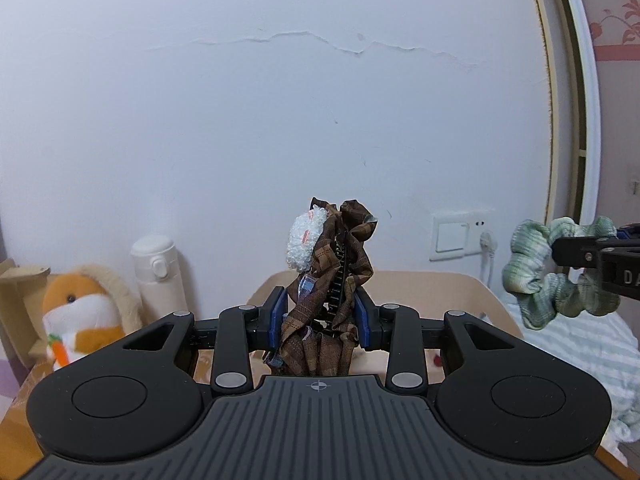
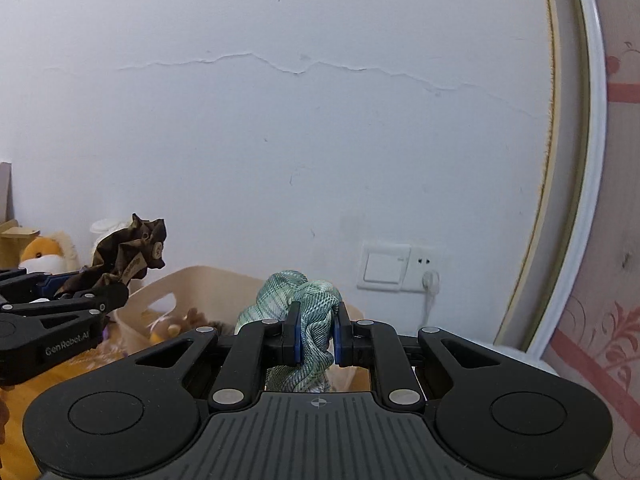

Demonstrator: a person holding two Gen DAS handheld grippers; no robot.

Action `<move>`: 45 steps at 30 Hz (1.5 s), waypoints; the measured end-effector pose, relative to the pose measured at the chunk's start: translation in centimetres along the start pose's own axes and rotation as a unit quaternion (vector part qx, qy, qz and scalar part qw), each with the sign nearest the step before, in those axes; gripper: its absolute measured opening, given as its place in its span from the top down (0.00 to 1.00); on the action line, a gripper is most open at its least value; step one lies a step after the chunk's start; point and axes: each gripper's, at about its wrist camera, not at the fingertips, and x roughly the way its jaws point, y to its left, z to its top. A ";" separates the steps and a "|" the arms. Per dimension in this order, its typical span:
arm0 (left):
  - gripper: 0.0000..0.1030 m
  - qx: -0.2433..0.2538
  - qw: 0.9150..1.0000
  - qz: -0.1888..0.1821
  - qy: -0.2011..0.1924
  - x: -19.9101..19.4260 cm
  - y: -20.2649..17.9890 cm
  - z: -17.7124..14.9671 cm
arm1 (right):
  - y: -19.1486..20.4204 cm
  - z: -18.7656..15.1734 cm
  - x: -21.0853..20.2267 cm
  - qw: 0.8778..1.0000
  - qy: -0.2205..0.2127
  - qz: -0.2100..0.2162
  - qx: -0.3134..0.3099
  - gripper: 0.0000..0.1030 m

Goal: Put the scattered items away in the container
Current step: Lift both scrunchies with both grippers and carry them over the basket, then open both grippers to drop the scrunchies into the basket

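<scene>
Container: a pale beige plastic tub (image 2: 188, 292) with a cut-out handle in its side stands against the white wall, ahead of and below both claws; in the left wrist view only its rounded rim (image 1: 432, 280) shows behind the raised load.
Contents of container: a few small items lie inside, among them something brown and fuzzy (image 2: 196, 316) and a pale piece; their kinds cannot be made out.
Left claw (image 1: 320, 316): clamped on a brown checked fabric hair clip (image 1: 344, 264) with a black toothed spine and a white fluffy patch; the clip stands up between the blue pads, above the tub's rim.
Right claw (image 2: 316, 338): closed tight on a green and white striped fabric scrunchie (image 2: 308, 308), which bulges above and below the pads; seen from the left wrist view it hangs to the right of the left claw, over striped bedding (image 1: 592, 364).
Left of the claws: an orange and white plush toy (image 1: 80, 316) and a cream flask (image 1: 158, 276) stand by the wall.
Right of the claws: a white wall switch and socket (image 2: 394, 268) with a plug and cable.
Hidden or cut off: the tub's floor is covered by the gripper bodies; the hair clip's lower end drops behind the left gripper's body; the plush toy is partly cut off by the left gripper's body.
</scene>
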 end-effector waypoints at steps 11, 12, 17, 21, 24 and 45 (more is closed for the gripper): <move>0.66 -0.008 0.999 -0.003 0.044 7.1 -1.2 0.3 | -0.3 0.9 6.9 1.000 0.028 -0.010 -0.002 0.88; 0.66 -0.011 0.999 -0.002 0.050 7.7 -1.2 0.1 | -0.4 0.8 7.6 0.999 0.034 -0.010 -0.001 0.88; 0.66 -0.024 0.994 -0.002 0.102 11.1 -1.4 -1.1 | -1.2 -0.2 10.7 0.997 0.072 -0.010 0.004 0.88; 0.66 -0.025 0.991 0.006 0.128 12.7 -1.2 -1.9 | -1.4 -1.0 12.5 0.996 0.083 -0.023 -0.011 0.88; 0.66 -0.021 0.989 0.010 0.146 13.6 -1.0 -2.6 | -1.8 -1.3 13.9 0.995 0.098 -0.028 -0.015 0.88; 0.13 -0.025 0.993 -0.001 0.117 9.1 1.3 -2.9 | 0.1 -1.6 11.9 0.994 0.107 -0.009 -0.026 0.30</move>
